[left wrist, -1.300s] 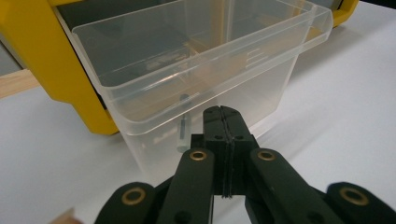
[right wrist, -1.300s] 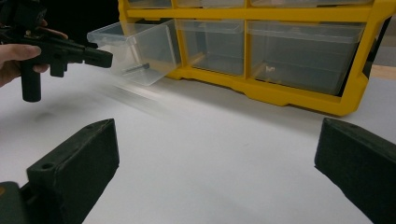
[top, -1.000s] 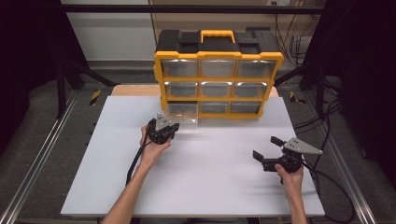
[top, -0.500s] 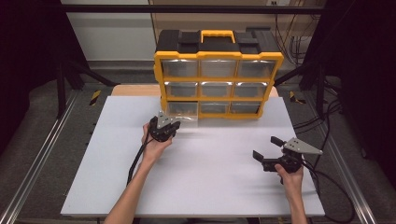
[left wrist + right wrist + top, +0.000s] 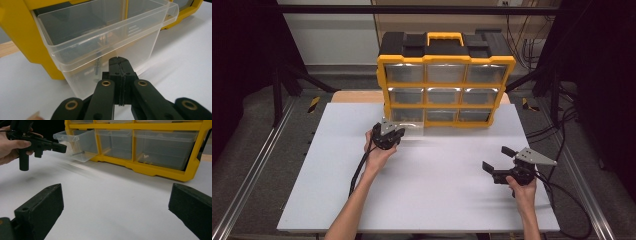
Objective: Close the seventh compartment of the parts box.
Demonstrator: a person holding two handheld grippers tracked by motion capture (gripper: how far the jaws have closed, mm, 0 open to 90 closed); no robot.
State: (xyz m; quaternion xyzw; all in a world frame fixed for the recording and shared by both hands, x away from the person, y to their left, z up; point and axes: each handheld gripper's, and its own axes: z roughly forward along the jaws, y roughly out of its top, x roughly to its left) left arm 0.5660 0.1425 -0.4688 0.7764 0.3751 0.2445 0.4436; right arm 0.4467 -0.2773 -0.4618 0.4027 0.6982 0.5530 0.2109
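I read the left gripper [image 5: 399, 131] with jaws pressed together, tips right at the front wall of the clear drawer [image 5: 100, 50], not clamped on it. That drawer sits pulled part-way out of the bottom-left slot of the yellow organizer [image 5: 446, 80]; a small screw [image 5: 97, 68] lies inside. My right gripper [image 5: 497, 162] hovers well apart from the organizer, over the white table [image 5: 437, 200], jaws wide apart.

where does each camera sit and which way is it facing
High view: above the person's side, looking forward and down on the white table; both forearms, left gripper, right gripper.
Left gripper view: on the left gripper, facing the pulled-out clear drawer; its jaws together.
Right gripper view: low over the table, facing the yellow organizer; its jaws apart.
All share that drawer.
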